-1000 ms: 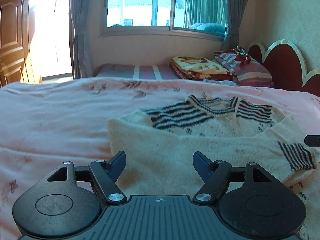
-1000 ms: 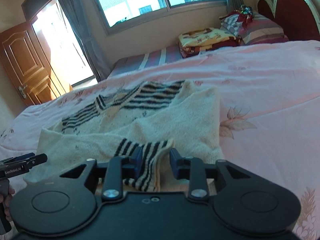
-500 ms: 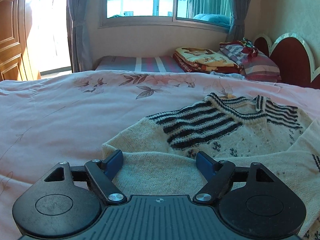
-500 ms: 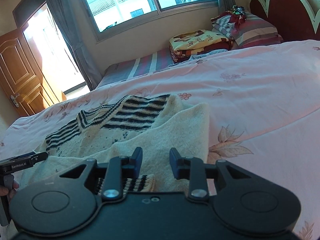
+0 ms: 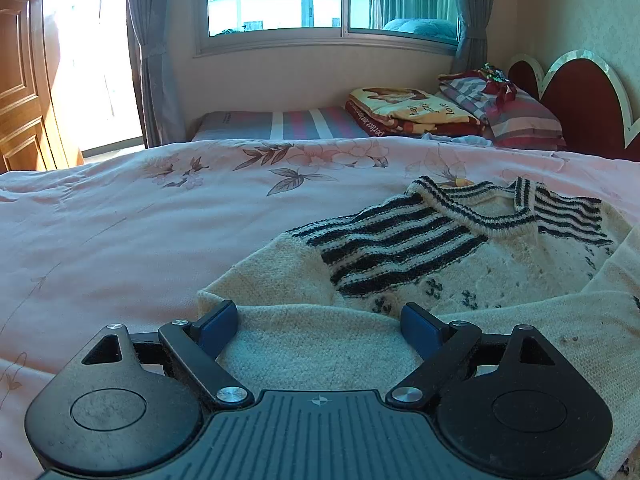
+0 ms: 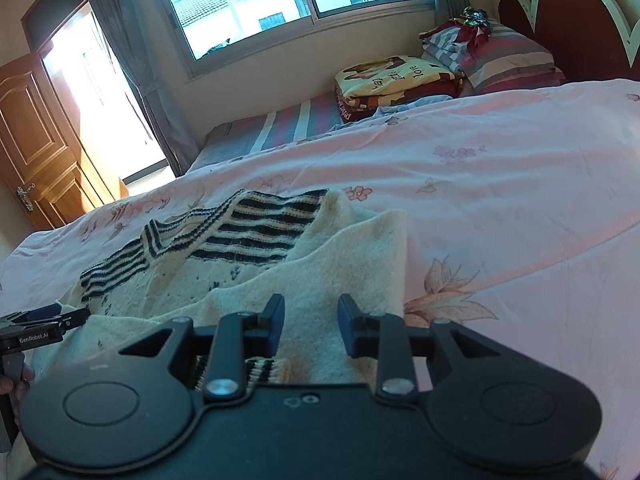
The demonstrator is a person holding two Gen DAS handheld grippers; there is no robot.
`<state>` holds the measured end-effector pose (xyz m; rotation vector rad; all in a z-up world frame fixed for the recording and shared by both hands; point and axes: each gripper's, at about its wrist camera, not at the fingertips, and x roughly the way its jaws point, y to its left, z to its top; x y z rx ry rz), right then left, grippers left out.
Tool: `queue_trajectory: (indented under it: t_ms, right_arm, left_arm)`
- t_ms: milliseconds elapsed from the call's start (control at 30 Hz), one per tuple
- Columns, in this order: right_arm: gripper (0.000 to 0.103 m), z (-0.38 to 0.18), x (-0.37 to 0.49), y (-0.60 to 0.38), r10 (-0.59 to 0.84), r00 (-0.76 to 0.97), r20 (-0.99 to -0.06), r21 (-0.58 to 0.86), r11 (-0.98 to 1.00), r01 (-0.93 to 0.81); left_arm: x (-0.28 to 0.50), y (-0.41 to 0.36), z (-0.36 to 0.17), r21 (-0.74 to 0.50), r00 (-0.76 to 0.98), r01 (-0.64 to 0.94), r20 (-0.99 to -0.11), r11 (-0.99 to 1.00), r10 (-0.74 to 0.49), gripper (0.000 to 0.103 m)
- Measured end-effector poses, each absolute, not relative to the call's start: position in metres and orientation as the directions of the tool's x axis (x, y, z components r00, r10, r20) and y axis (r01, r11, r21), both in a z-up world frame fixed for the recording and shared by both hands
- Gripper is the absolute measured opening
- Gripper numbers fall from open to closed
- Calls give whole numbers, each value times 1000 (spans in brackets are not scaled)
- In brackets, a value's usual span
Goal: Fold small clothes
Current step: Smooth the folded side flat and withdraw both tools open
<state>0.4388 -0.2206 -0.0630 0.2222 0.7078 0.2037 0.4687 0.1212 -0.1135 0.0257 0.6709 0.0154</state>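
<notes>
Left wrist view: pink floral bedspread [image 5: 160, 240] across the frame, cream knit sweater [image 5: 460, 264] with black stripes at centre right. Folded cream edge low between the left gripper [image 5: 318, 322] jaws, opening wide, pads clear of it. Right wrist view: right gripper [image 6: 311, 330] jaws narrowly apart over cream knit, striped cuff [image 6: 260, 370] beneath. "GenRobot.AI" at left edge; "love" on folded blanket [image 6: 394, 76], upper right.

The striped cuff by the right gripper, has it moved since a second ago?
Yes. The striped cuff slid back from between the fingers to beneath the right gripper.
</notes>
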Motion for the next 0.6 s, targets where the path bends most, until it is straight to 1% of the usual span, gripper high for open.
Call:
queue_trajectory:
  t_ms: [67, 133, 200, 233, 300, 400, 467, 500, 533, 567, 600]
  right_arm:
    - [29, -62, 440, -221, 261, 740, -619, 267, 957, -114]
    - [30, -60, 441, -222, 262, 742, -617, 261, 958, -122]
    - [31, -55, 443, -224, 253, 753, -607, 239, 962, -131]
    - [33, -53, 445, -226, 251, 757, -603, 232, 963, -135]
    - [34, -50, 453, -227, 244, 766, -595, 202, 968, -151]
    - [33, -55, 468, -221, 221, 772, -596, 114, 975, -191]
    - [31, -64, 481, -221, 167, 758, -630, 59, 984, -167]
    - [31, -68, 485, -223, 155, 751, -641, 56, 986, -156]
    - [31, -71, 487, -227, 160, 749, -644, 64, 986, -155]
    - [32, -73, 488, -228, 165, 749, -642, 64, 985, -162]
    - [32, -73, 487, -228, 162, 750, -641, 51, 984, -169]
  left_arm:
    - [469, 121, -113, 29, 781, -6, -624, 1000, 23, 88]
    - [468, 119, -106, 55, 780, -12, -625, 998, 44, 88]
    - [458, 115, -96, 81, 804, -21, -592, 997, 65, 88]
    - [454, 113, -91, 81, 810, -16, -583, 997, 60, 88]
    - [449, 105, -85, 77, 816, 1, -577, 997, 44, 88]
    - [453, 87, -89, 102, 801, 51, -598, 993, 21, 88]
    - [460, 80, -101, 125, 768, 56, -639, 990, 37, 88]
    - [461, 82, -107, 104, 765, 46, -643, 994, 32, 89]
    - [460, 87, -111, 64, 772, 19, -635, 998, 26, 96]
    - [460, 92, -114, 35, 773, 2, -634, 999, 20, 99]
    - [460, 93, -115, 25, 774, 1, -633, 1000, 15, 100]
